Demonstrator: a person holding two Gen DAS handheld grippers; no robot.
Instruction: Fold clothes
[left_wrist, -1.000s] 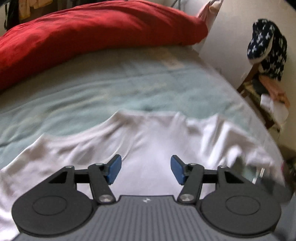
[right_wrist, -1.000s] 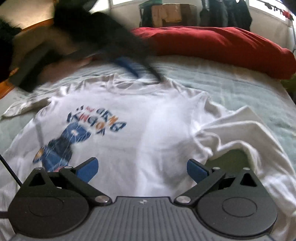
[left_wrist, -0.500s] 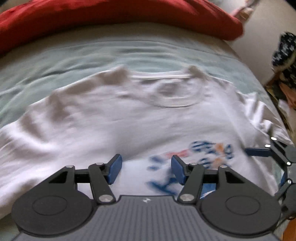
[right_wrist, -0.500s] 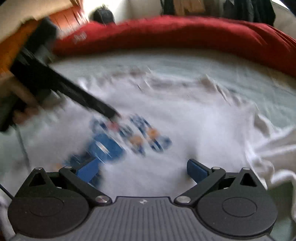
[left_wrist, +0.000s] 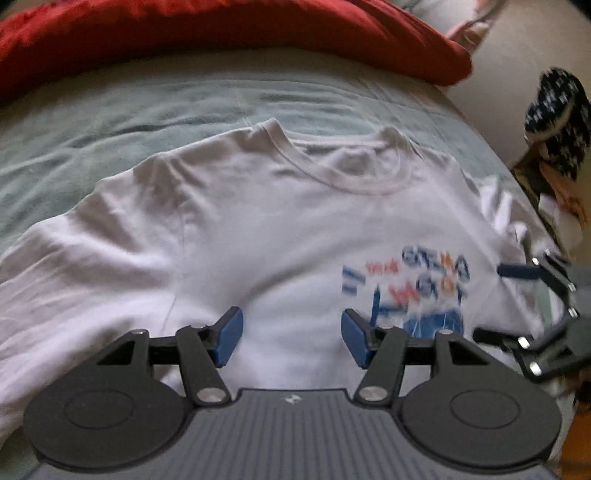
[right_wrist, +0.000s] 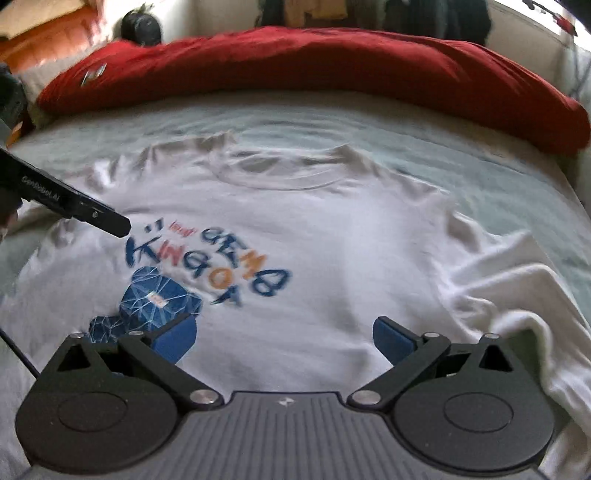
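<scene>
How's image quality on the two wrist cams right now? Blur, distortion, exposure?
Left wrist view: print on the white T-shirt is smeared by motion blur; the left gripper itself stays sharp; fisheye bends the bed's edge. Right wrist view: the print is clearer, lettering slightly smeared; the red duvet curves with the lens; the window at top right is blown out.
</scene>
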